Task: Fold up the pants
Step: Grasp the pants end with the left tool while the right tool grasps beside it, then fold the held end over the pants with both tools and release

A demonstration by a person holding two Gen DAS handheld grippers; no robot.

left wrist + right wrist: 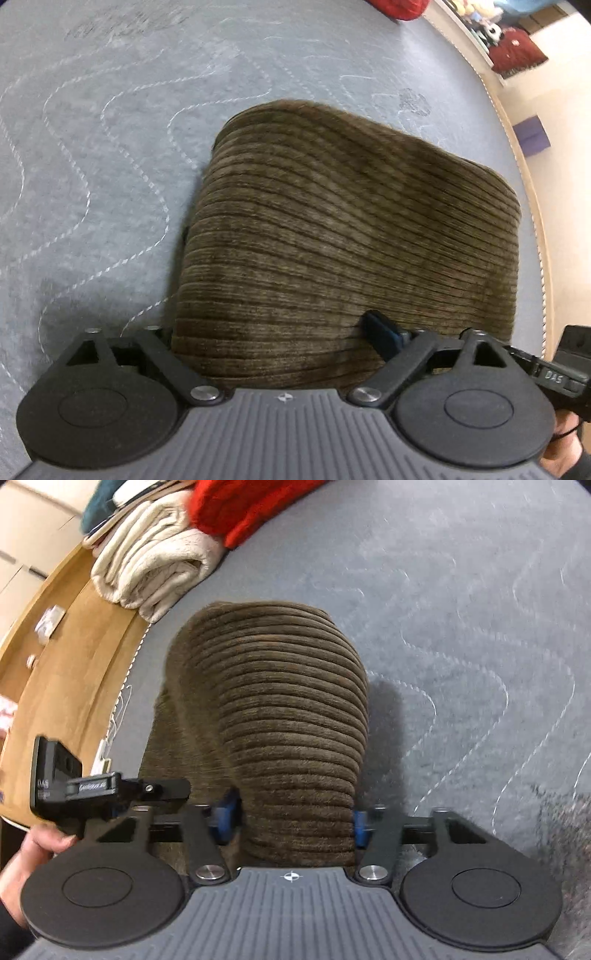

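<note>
The brown corduroy pants [343, 236] lie folded in a thick bundle on the grey quilted surface [92, 147]. My left gripper [273, 343] sits at the bundle's near edge with its jaws wide; cloth fills the gap, and only the right blue fingertip [384, 332] shows on top of the cloth. In the right wrist view the pants [291, 738] rise as a rolled hump between my right gripper's [291, 819] blue fingertips [225, 816], which press on both sides of the fold.
Folded cream cloth [155, 565] and a red knit [251, 506] lie at the far left of the surface, by its wooden edge [66, 686]. A purple block [532, 134] stands on the floor beyond the surface's right edge.
</note>
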